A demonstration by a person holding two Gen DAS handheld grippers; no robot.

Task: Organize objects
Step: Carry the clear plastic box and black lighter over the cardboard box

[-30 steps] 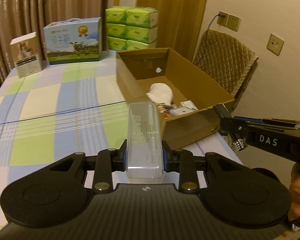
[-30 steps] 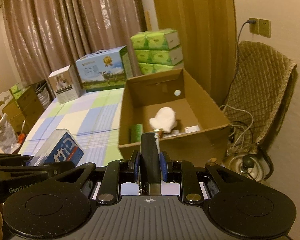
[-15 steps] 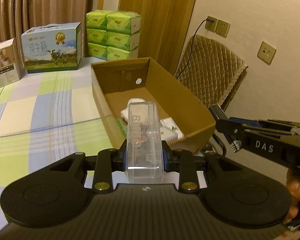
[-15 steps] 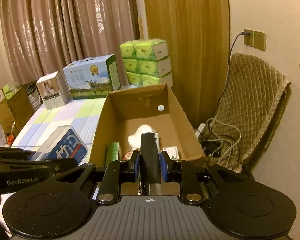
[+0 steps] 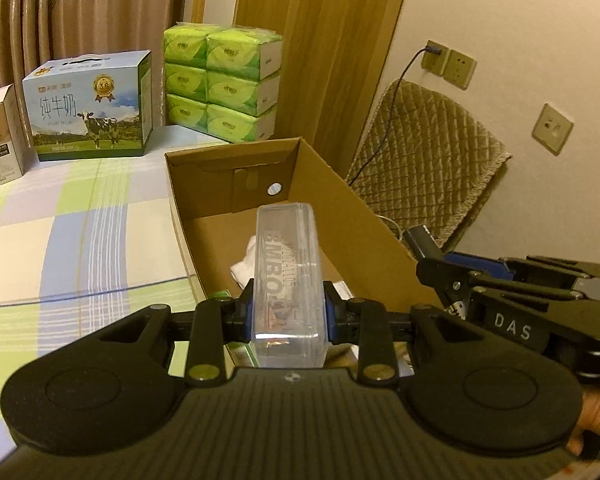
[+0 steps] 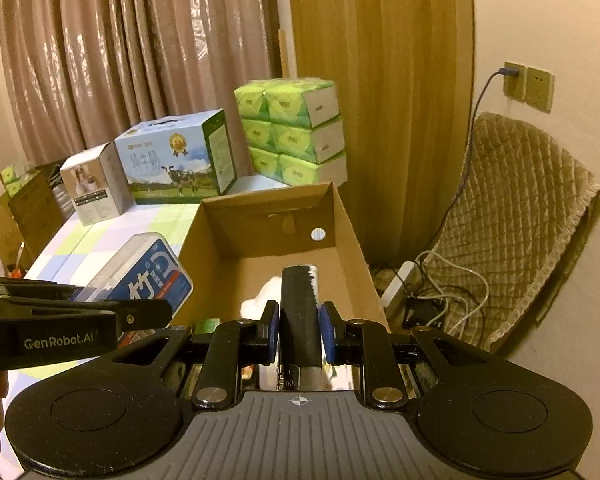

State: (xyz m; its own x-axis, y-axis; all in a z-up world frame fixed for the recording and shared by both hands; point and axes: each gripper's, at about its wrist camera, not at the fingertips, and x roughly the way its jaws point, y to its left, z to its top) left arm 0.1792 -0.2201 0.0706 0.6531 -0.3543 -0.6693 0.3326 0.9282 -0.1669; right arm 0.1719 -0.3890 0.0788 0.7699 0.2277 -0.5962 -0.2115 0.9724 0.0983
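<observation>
The left gripper [image 5: 287, 314] clamps a clear plastic case [image 5: 288, 280] and the right gripper [image 6: 299, 330] grips a dark flat bar [image 6: 299, 312], both held above the open cardboard box [image 6: 352, 240] ahead of the fingers.

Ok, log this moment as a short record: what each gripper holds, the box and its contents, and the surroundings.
left gripper: shut on clear plastic case, above the box's near end
right gripper: shut on dark flat bar, pointing into the box
cardboard box: open, on the checked tablecloth
box contents: white cloth, small green item, others unclear
behind box: milk carton, tissue packs
</observation>
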